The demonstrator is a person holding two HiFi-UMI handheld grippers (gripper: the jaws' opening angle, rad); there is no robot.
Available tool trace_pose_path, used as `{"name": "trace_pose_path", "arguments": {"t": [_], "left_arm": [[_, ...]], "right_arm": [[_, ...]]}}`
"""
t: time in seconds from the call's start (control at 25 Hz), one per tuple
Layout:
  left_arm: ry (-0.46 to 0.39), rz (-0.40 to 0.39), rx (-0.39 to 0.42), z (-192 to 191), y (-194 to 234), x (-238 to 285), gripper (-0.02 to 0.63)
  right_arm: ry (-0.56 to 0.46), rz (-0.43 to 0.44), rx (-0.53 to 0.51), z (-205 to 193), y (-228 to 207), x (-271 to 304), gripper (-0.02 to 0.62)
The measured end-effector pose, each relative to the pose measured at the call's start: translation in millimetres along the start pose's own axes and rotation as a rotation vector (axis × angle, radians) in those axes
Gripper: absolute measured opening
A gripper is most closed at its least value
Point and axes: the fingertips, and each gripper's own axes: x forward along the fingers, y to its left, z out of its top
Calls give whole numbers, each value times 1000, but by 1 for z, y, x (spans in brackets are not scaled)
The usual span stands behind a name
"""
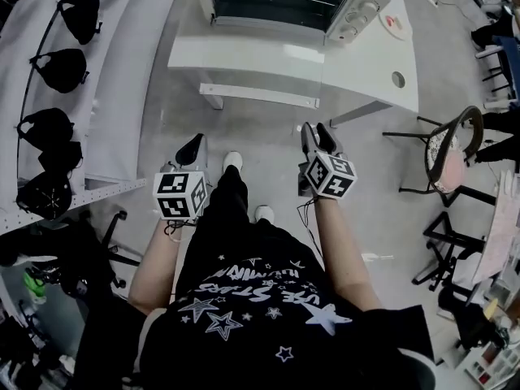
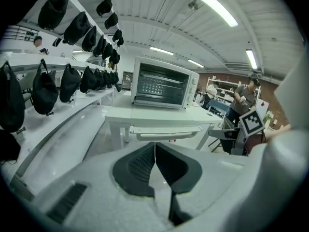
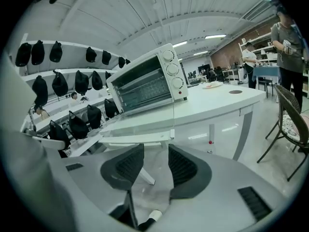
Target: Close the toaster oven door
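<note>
Left gripper (image 2: 154, 149) and right gripper (image 3: 155, 153) are hovering short of the open toaster oven (image 3: 145, 83), neither touching it.
Left jaws are sitting clenched tip to tip with nothing between them. Right jaws are standing released, only floor (image 3: 154, 187) showing in the gap. Oven is sitting on the white table (image 3: 227, 105), ahead of and above both jaw sets. Its glass door (image 3: 140, 124) is lying dropped flat, sticking out past the table edge toward the jaws, clear of both.
</note>
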Motion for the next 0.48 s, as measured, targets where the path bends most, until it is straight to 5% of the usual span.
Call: {"name": "trace_pose_path", "arguments": {"t": [0.48], "left_arm": [[52, -2, -10, 8, 32, 46, 21]], "right_arm": [[4, -89, -32, -10, -15, 61, 155]]}}
